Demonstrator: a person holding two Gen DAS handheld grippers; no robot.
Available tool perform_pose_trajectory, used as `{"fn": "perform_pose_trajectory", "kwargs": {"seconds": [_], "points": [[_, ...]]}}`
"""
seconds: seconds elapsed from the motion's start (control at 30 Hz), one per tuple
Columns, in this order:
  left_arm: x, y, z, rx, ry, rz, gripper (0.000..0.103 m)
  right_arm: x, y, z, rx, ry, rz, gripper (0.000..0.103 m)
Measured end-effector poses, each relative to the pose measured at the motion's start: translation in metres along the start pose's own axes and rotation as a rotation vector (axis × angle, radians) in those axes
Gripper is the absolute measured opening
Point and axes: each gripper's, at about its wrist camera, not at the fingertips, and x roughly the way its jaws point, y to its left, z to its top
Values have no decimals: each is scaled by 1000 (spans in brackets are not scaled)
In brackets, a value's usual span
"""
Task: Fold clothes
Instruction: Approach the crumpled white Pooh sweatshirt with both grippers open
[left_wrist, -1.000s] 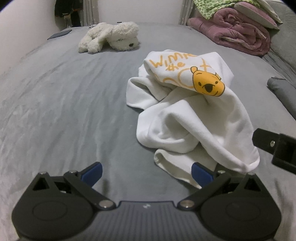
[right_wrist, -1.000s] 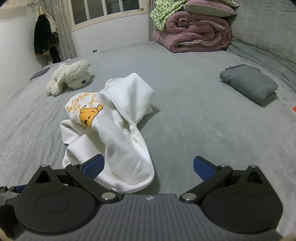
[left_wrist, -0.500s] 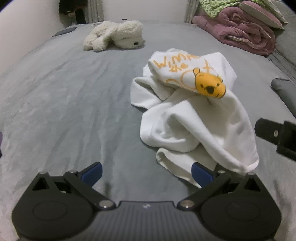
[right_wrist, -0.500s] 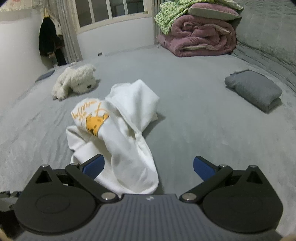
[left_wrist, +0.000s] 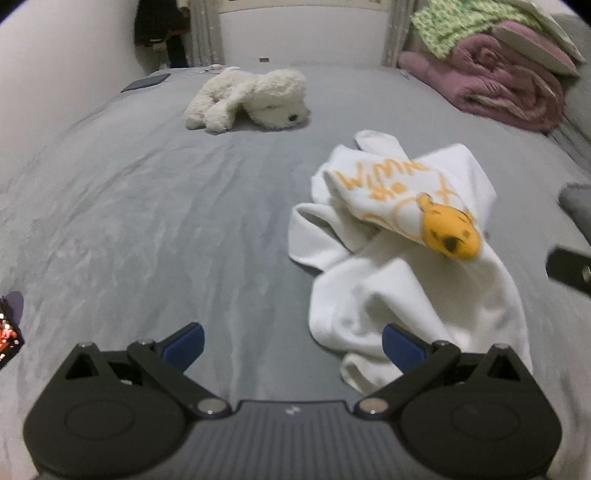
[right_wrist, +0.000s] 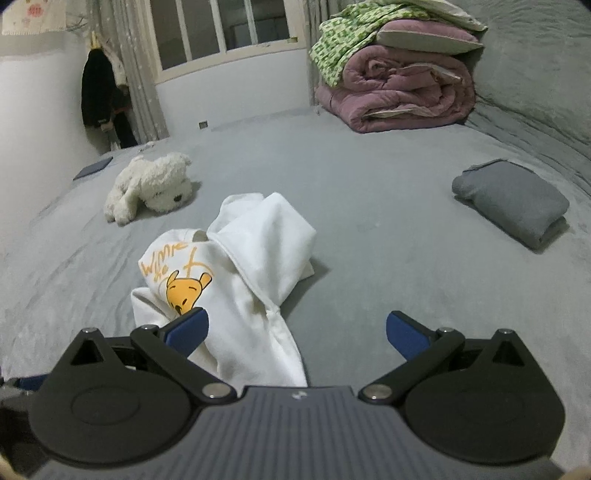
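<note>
We find the white sweatshirt (left_wrist: 399, 258) crumpled in a heap on the grey bed cover (left_wrist: 129, 221), approx. mid-bed, yellow bear print and orange lettering facing up. Left gripper (left_wrist: 291, 343) has its jaws spread wide, nothing between them; its right blue pad (left_wrist: 400, 347) sits in front of the garment's near edge (contact can't be judged, view is blurred there). Right gripper (right_wrist: 297, 328) is likewise spread wide and empty, w/ the sweatshirt's lower fold (right_wrist: 236, 295) lying between its fingers and its left pad (right_wrist: 188, 328) over the cloth. A black part at the right edge of the left view (left_wrist: 569, 267) is prob. the other gripper. Elsewhere on the bed: white plush dog (right_wrist: 151, 188) beyond the garment, folded grey garment (right_wrist: 513, 199) well apart to the right, pink quilt stack (right_wrist: 399, 96) at the far side.
</note>
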Motion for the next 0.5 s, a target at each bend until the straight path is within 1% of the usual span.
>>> {"fn": "perform_pose_trajectory", "kwargs": {"seconds": [0.1,0.17,0.23,0.3,0.33,0.5], "points": [[13,5,10,6,-22,-1,103,9,6,7,-22,15,36,103],[19,8,16,15,-31,-7,103,11,11,13,-51,10,50,103],[27,10,23,20,-27,-33,103,18,16,17,-88,4,57,103],[34,14,29,14,-27,-73,103,32,16,22,-116,31,44,103],[37,16,31,11,-26,-88,103,38,15,24,-118,31,38,103],[54,25,39,-16,-18,-130,102,58,8,36,-121,-41,11,103]]}}
